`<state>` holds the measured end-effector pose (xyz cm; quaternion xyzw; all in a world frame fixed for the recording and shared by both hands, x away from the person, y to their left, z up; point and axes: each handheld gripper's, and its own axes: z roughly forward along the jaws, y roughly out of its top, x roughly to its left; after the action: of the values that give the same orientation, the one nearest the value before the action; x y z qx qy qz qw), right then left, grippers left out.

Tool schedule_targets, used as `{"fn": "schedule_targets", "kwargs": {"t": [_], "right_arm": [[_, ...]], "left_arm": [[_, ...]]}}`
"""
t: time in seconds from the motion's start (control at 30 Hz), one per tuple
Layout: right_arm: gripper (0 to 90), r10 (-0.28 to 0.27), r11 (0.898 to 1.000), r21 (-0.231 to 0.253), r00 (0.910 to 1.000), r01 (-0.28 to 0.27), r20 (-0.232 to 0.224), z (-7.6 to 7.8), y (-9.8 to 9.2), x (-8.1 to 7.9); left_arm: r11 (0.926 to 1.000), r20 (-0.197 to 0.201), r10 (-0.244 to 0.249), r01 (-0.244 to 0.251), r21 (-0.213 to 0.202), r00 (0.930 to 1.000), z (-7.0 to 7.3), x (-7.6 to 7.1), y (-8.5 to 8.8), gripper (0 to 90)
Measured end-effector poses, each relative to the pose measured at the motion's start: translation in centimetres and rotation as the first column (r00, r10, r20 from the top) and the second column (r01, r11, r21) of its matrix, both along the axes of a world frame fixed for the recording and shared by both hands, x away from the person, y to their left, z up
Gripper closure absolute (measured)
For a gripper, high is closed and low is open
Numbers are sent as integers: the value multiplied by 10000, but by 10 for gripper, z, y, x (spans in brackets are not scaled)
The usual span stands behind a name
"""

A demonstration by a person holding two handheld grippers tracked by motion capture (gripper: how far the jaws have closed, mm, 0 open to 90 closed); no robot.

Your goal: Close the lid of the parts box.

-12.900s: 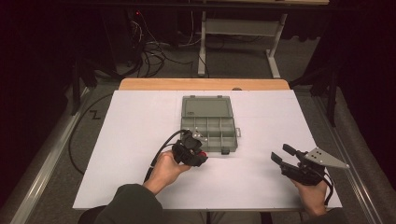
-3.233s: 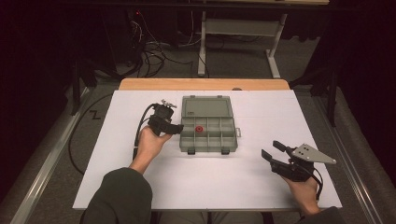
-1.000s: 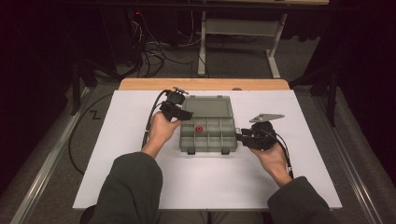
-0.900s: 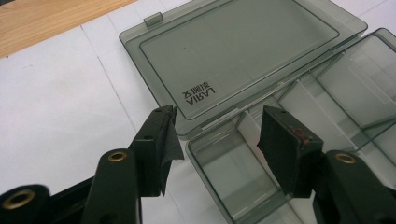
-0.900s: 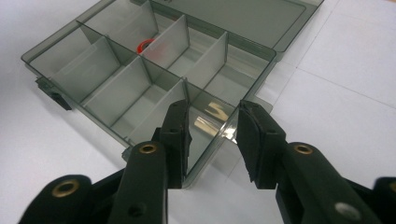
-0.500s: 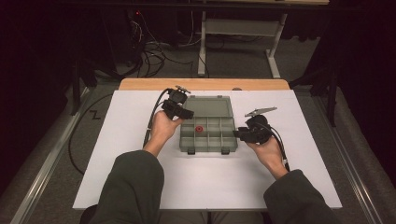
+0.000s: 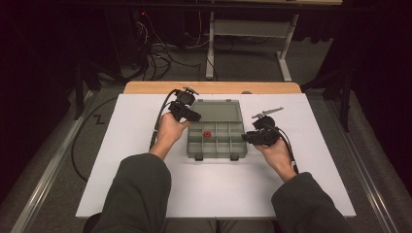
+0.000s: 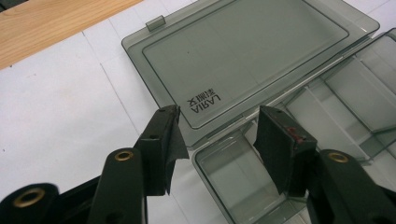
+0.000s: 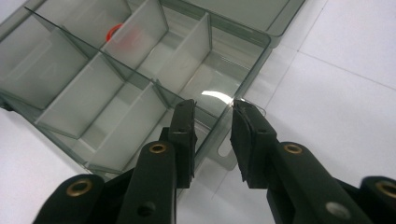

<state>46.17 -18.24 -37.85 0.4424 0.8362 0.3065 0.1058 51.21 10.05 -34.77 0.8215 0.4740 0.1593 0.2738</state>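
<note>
A grey see-through compartment box [image 7: 216, 155] lies on the white sheet, its lid [image 7: 216, 110] folded flat behind it. One small red ring [image 7: 207, 133] sits in a rear compartment. My left gripper [image 7: 193, 116] is at the box's rear left corner. In the left gripper view its jaws [image 8: 219, 135] have just been closing and straddle that corner by the hinge, with gaps showing beside the pads. My right gripper [image 7: 245, 138] is at the box's right side. Its jaws [image 9: 212, 116] have just been closing too and straddle the thin right wall [image 9: 243, 74] without pressing on it.
The white sheet [image 7: 209, 194] covers a wooden table whose bare edge [image 7: 214, 87] shows at the back. A black cable [image 7: 158, 131] trails left from my left gripper. Tangled cables and a grey metal frame [image 7: 248, 29] stand on the floor beyond.
My right hand has slid left until its gripper reaches the box's right wall. The left hand stays at the rear left corner. The box and the red ring have not moved.
</note>
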Motion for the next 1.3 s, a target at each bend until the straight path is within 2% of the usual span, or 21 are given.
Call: {"fn": "schedule_targets", "kwargs": {"t": [0.17,0.37,0.63,0.83,1.03,1.3], "right_arm": [[729,-57,10000,-10,9999,57,-159,-3,-1,4],[739,-95,10000,-12,9996,95,-266,-4,0,6],[752,-145,9998,-132,9994,141,-313,-5,3,7],[755,-210,9991,-373,9983,189,-551,-3,6,9],[756,-276,9991,-339,9980,257,-577,-3,6,9],[757,-287,9989,-394,9981,266,-550,-3,7,9]], "left_arm": [[9999,-36,151,-151,-29,9999,1,3,0,478],[10000,-98,41,-42,-83,9999,-2,5,-1,465],[9996,-496,265,-261,90,9984,-10,11,1,450],[9982,-795,542,-560,-212,9954,-15,18,6,451],[9955,-977,757,-808,-488,9923,-20,23,10,453],[9881,-1491,799,-980,-1182,9856,-29,30,13,470]]}}
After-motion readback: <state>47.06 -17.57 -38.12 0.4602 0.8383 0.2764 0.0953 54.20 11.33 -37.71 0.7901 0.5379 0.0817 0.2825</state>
